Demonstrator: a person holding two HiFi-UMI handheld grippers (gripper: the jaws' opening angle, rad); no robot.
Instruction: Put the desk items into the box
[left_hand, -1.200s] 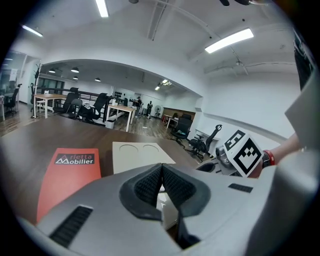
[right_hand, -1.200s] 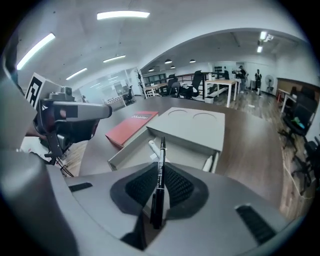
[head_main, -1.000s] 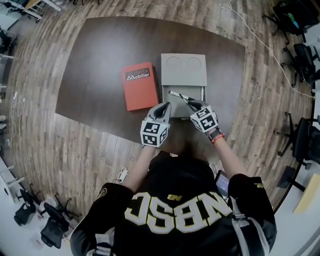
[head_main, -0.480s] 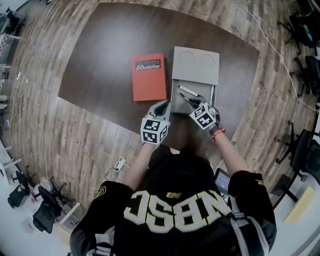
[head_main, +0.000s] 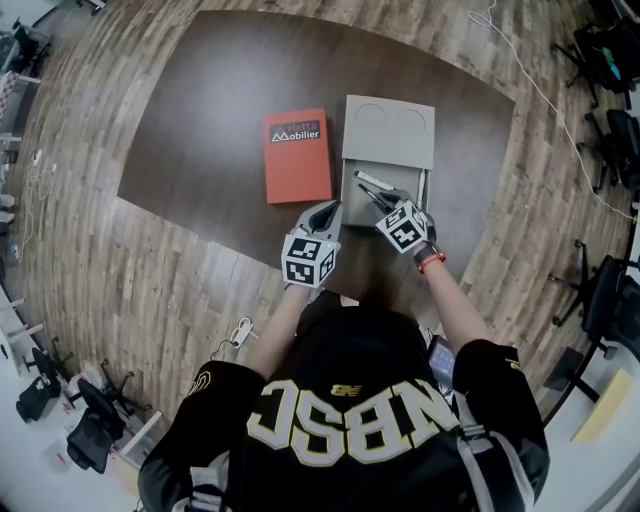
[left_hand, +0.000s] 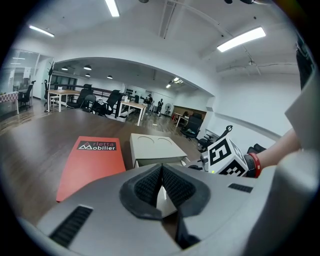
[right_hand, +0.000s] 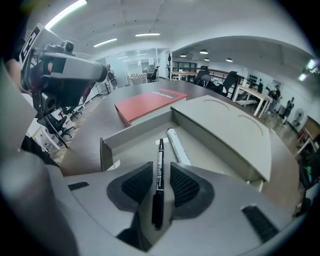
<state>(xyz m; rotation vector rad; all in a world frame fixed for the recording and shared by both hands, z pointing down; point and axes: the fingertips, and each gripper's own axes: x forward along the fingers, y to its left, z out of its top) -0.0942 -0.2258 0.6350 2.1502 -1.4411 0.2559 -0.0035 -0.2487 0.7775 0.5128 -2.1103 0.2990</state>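
A grey box stands on the dark table, its lid slid toward the far end. A white marker lies in the open part. My right gripper hangs over the box's near end. Its jaws are opening, and a black pen lies between the pads with a small gap on each side, pointing into the box beside the white marker. My left gripper hovers just left of the box, shut and empty. A red book lies left of the box.
The table is bare dark wood around the book and box, with its near edge just under my grippers. Wooden floor, office chairs and a cable surround it. The box's near wall rises before the right jaws.
The right gripper has dropped a little toward the box with the pen, and its pads have come off the pen. The left gripper has stayed put.
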